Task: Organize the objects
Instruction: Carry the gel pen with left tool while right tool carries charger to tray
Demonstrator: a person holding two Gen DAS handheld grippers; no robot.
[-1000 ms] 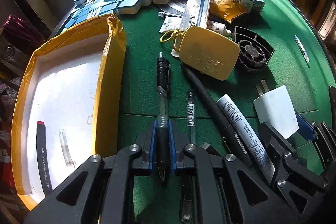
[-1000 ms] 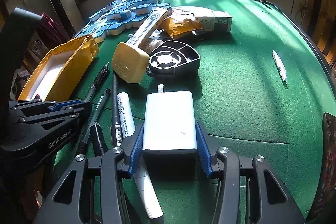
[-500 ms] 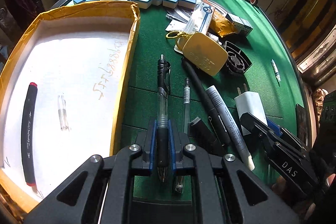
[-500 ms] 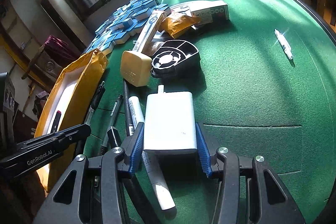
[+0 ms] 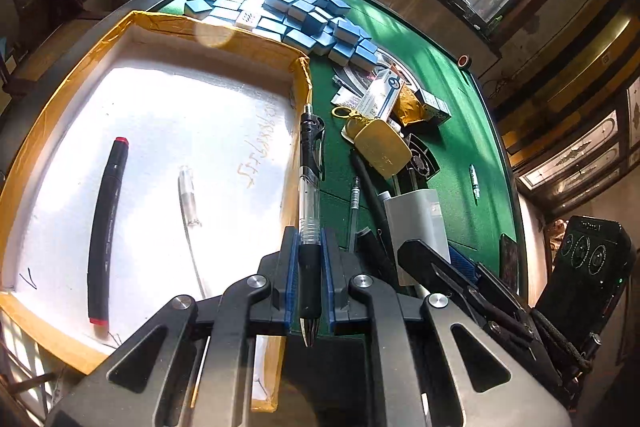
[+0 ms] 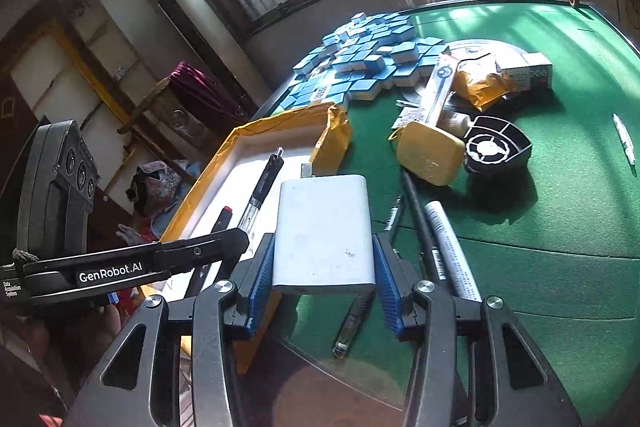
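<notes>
A shallow white foam tray (image 5: pixel 168 131) with a rim wrapped in yellow tape sits at one side of the green felt table (image 5: pixel 452 131); everything below is placed relative to that tray. Inside it lie two things: a black marker with red ends (image 5: pixel 105 231), lying lengthwise near the tray's outer wall, and a small clear tube (image 5: pixel 189 199) with a thin wire-like tail, about mid-floor, apart from the marker. Orange handwriting is scrawled on the tray floor towards the table-side wall.

The left gripper (image 5: pixel 310 267) is clamped on a black-and-clear retractable pen (image 5: pixel 310 187), its pads tight on the black grip section; the pen hangs above the tray's table-side wall, tip towards the camera.

The right gripper (image 6: pixel 324 263) grips a white plug-in charger (image 6: pixel 324 231) across its width, blue pads pressing both flanks, prongs pointing away. The charger is held up just beside the tray's table-side wall.

On the felt beside the tray lie a thin pen (image 5: pixel 354 203), a long black stick (image 6: pixel 416 211) and a white-grey marker (image 6: pixel 448 247), roughly parallel. Farther from the tray are a yellow case (image 6: pixel 430 155) touching a black fan housing (image 6: pixel 496 147). Beyond the tray's far corner spreads a heap of blue-and-white mahjong tiles (image 5: pixel 288 7). A small white pen (image 6: pixel 624 139) lies alone, well apart from the tray.
</notes>
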